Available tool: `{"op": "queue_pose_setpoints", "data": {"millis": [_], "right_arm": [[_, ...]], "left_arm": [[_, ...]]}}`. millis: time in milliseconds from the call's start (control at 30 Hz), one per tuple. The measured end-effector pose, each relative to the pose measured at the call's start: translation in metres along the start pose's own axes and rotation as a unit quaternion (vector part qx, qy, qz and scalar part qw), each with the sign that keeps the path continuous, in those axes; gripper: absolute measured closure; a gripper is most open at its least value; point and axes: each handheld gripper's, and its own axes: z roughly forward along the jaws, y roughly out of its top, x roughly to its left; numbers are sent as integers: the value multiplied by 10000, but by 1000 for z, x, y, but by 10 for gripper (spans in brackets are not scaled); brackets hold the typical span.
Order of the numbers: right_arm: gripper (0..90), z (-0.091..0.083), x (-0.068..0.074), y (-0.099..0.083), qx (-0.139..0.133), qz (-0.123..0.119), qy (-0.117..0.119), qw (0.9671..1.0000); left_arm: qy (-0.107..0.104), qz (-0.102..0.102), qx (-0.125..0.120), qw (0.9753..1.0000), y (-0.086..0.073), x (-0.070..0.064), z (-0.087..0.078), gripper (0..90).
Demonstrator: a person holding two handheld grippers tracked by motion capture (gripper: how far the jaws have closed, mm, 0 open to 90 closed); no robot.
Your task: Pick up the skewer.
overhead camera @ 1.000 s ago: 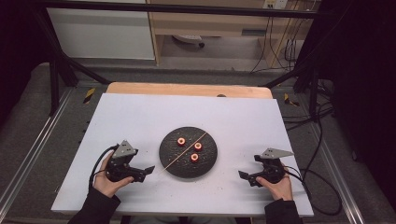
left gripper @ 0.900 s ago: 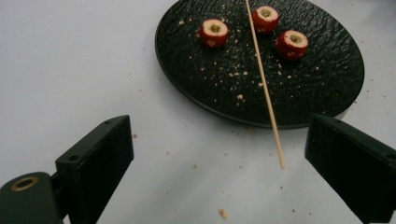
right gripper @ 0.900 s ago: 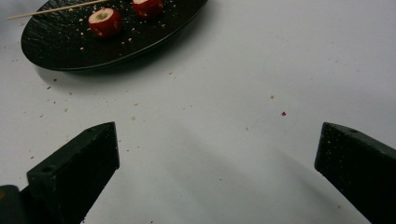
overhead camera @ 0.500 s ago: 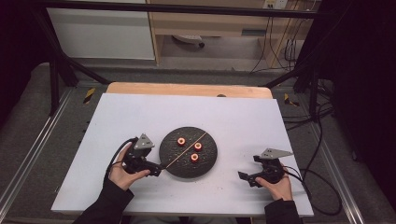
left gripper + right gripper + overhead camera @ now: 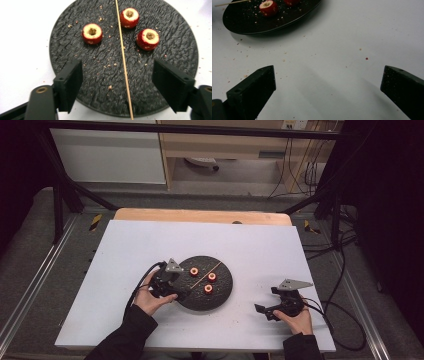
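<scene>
The left gripper (image 5: pixel 117 82) is held open over the near edge of the black plate (image 5: pixel 175 50), its jaws straddling the wooden skewer (image 5: pixel 122 55) lying among three cored red fruits (image 5: pixel 92 33). The right gripper (image 5: pixel 272 309) is kept open above the bare bench (image 5: pixel 150 245), well apart

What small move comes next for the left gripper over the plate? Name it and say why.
Probably lower the left gripper and close it on the thin wooden skewer. Its black jaws stand open on either side of the stick, which lies flat across the round black textured plate between three cored red fruit pieces. The right gripper rests open on the white table, away from the plate.
</scene>
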Motion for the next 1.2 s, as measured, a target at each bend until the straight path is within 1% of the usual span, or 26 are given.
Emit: {"op": "queue_pose_setpoints", "data": {"millis": [33,100,133,167,233,300,333,400,433,467,500,533,633,800,867,900,1000,1200], "right_arm": [[5,0,0,0,-7,-2,3,10000],[5,0,0,0,-9,-1,3,10000],[5,0,0,0,-9,-1,3,10000],[5,0,0,0,-2,-6,1,10000],[5,0,0,0,7,-16,0,10000],[5,0,0,0,16,15,11,10000],[5,0,0,0,16,15,11,10000],[5,0,0,0,-3,5,13,10000],[5,-1,0,0,7,17,12,10000],[5,-1,0,0,7,17,12,10000],[5,-1,0,0,3,19,6,10000],[5,-1,0,0,4,17,12,10000],[5,-1,0,0,7,9,7,10000],[5,-1,0,0,-6,8,8,10000],[5,-1,0,0,7,16,14,10000],[5,-1,0,0,3,4,15,10000],[5,-1,0,0,5,8,15,10000],[5,-1,1,1,13,28,19,10000]], "left_arm": [[-42,11,57,10000,1,-1,5,308],[-57,18,93,9999,2,-2,7,352],[-62,43,144,9999,3,-2,9,352],[-67,53,190,9998,3,-3,11,413],[-65,78,350,9993,4,-4,15,460],[-103,32,442,9990,4,-4,17,527],[-166,5,491,9987,4,-4,18,527],[-260,-13,629,9977,4,-5,19,592],[-260,-13,629,9977,4,-5,19,625],[-272,-20,630,9976,4,-5,19,625],[-304,-39,635,9975,4,-5,18,648],[-286,-41,696,9972,4,-5,18,696],[-285,-23,739,9969,3,-6,18,732],[-192,75,775,9968,4,-8,20,799],[-198,92,760,9969,5,-9,20,824],[-180,100,791,9967,5,-10,20,836],[-114,127,836,9964,5,-12,21,852],[-25,111,796,9968,4,-14,22,877]]}}
